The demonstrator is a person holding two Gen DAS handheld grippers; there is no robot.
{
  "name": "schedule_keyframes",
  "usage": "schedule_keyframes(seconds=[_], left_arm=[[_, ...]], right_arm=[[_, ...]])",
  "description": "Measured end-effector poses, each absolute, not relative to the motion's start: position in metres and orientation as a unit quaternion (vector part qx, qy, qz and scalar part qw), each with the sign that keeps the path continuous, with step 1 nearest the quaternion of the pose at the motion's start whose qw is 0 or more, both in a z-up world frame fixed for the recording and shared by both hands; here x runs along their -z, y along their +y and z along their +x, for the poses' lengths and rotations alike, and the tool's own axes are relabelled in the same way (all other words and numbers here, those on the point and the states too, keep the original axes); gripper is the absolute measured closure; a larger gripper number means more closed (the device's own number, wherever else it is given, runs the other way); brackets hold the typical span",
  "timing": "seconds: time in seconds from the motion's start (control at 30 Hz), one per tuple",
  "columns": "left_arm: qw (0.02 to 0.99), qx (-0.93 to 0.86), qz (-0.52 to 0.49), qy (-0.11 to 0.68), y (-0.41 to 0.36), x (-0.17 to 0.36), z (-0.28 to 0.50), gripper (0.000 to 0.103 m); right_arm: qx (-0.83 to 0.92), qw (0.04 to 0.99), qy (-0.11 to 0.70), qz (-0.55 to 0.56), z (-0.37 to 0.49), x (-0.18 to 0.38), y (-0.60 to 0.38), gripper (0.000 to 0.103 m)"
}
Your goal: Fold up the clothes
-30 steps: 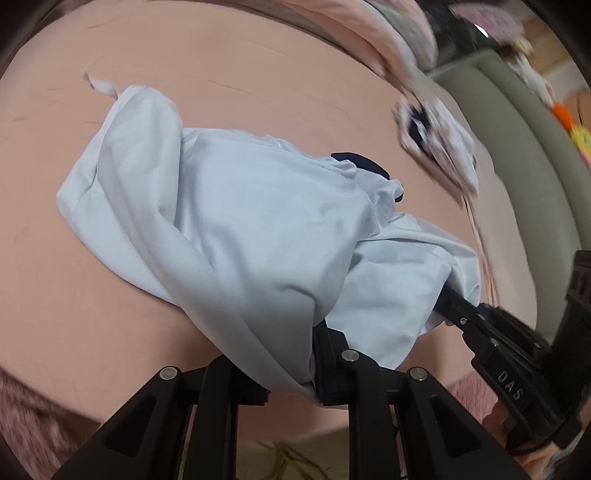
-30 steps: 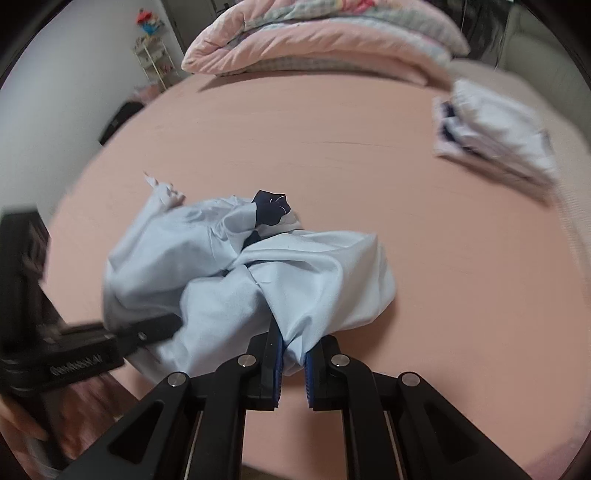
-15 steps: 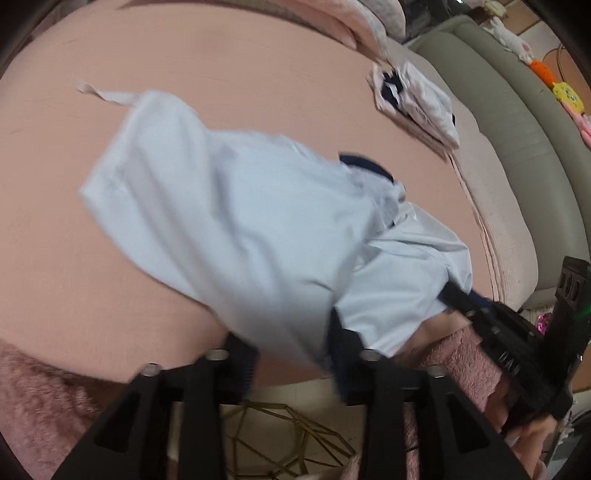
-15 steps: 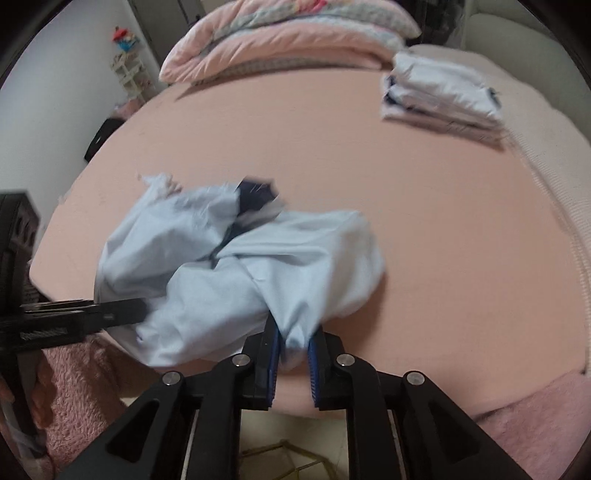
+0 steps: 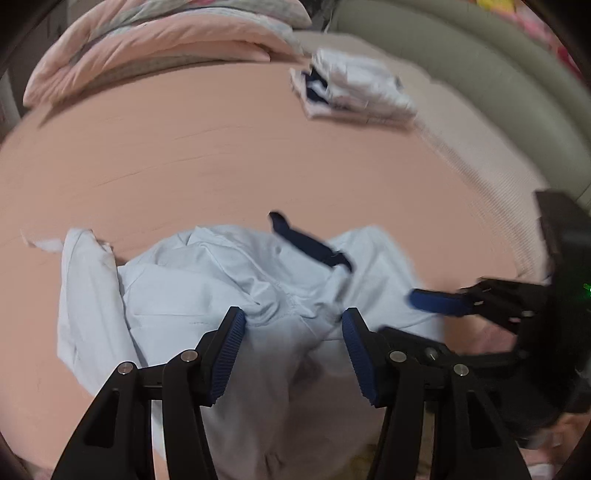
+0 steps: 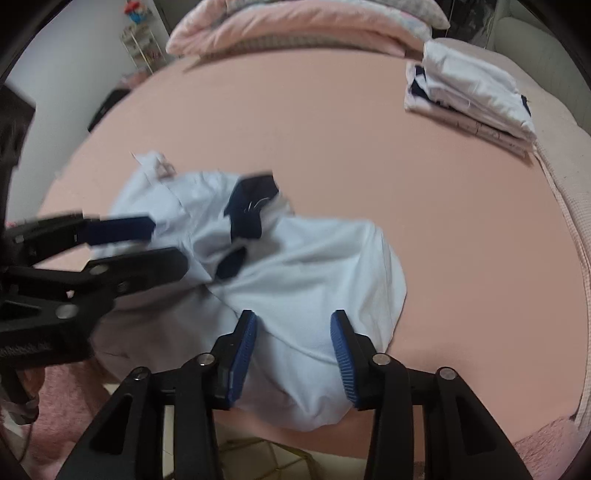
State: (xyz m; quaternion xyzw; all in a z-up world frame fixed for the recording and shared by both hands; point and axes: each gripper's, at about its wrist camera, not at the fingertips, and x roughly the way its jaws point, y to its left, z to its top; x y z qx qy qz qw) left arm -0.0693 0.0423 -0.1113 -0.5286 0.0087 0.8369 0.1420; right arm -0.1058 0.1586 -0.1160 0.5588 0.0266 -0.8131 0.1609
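A pale blue garment (image 5: pixel 207 295) with navy trim (image 5: pixel 310 245) lies crumpled on the pink bed (image 5: pixel 258 147) near its front edge. My left gripper (image 5: pixel 293 325) hovers over its near part. The jaws are opening, with cloth lying loose between the pads and not pinched. The right wrist view shows the same garment (image 6: pixel 314 266) heaped up, its navy collar (image 6: pixel 249 206) on top. My right gripper (image 6: pixel 294 321) stands over the near fold. Its jaws are opening too, and the pads are clear of the cloth. Each gripper shows in the other's view, right (image 5: pixel 439 302) and left (image 6: pixel 122 236).
A stack of folded white and navy clothes (image 6: pixel 469 96) sits at the bed's far right. A folded pink quilt (image 6: pixel 303 22) lies along the far edge. A grey-green padded bed surround (image 5: pixel 480 81) runs down the right. A fluffy pink rug (image 6: pixel 55 406) and floor lie below the front edge.
Both grippers were shut on the garment and have opened and let go. The garment has dropped into a heap on the bed. The left wrist view has swung round and rolled.
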Motion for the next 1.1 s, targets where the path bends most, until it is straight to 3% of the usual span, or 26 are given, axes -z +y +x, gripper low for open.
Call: schedule_keyframes(seconds=[0.03,0.07,0.1,0.2,0.23,0.57,0.77,0.87,0.9,0.97,1.0,1.03,1.07,1.1], left_arm=[[0.136,-0.835,-0.534,0.015,0.046,0.118,-0.071,0.056],[0.127,-0.835,-0.535,0.013,0.046,0.121,-0.071,0.07],[0.118,-0.837,-0.534,-0.001,0.041,0.122,-0.07,0.077],[0.1,-0.844,-0.524,-0.06,0.014,0.117,-0.065,0.086],[0.094,-0.846,-0.519,-0.08,0.003,0.114,-0.062,0.087],[-0.059,-0.886,-0.434,-0.154,-0.092,0.04,-0.018,0.093],[-0.152,-0.853,-0.446,-0.224,-0.149,0.068,0.028,0.093],[-0.138,-0.845,-0.44,-0.272,-0.159,0.075,0.038,0.091],[-0.132,-0.845,-0.434,-0.282,-0.161,0.074,0.041,0.09],[-0.132,-0.856,-0.414,-0.279,-0.161,0.061,0.043,0.086],[-0.139,-0.862,-0.404,-0.271,-0.16,0.053,0.043,0.077],[-0.144,-0.869,-0.393,-0.265,-0.163,0.044,0.044,0.07],[-0.145,-0.875,-0.38,-0.262,-0.168,0.035,0.047,0.056],[-0.142,-0.881,-0.369,-0.261,-0.172,0.028,0.047,0.047]], right_arm=[[0.81,0.158,0.025,0.564,-0.105,0.125,0.159,0.055],[0.808,0.156,0.02,0.567,-0.104,0.133,0.16,0.056],[0.81,0.154,0.014,0.566,-0.103,0.137,0.161,0.063],[0.82,0.147,-0.009,0.552,-0.102,0.134,0.167,0.089],[0.823,0.145,-0.017,0.548,-0.103,0.132,0.169,0.093],[0.889,0.087,-0.02,0.45,-0.134,0.044,0.181,0.098],[0.873,0.056,-0.029,0.483,-0.112,0.061,0.202,0.098],[0.855,0.085,-0.047,0.51,-0.104,0.073,0.201,0.095],[0.852,0.103,-0.048,0.512,-0.102,0.073,0.193,0.09],[0.854,0.14,-0.039,0.5,-0.102,0.067,0.171,0.068],[0.854,0.154,-0.034,0.495,-0.105,0.065,0.16,0.046],[0.855,0.158,-0.028,0.493,-0.107,0.065,0.151,0.034],[0.855,0.162,-0.023,0.491,-0.109,0.066,0.143,0.034],[0.856,0.165,-0.018,0.49,-0.112,0.066,0.134,0.034]])
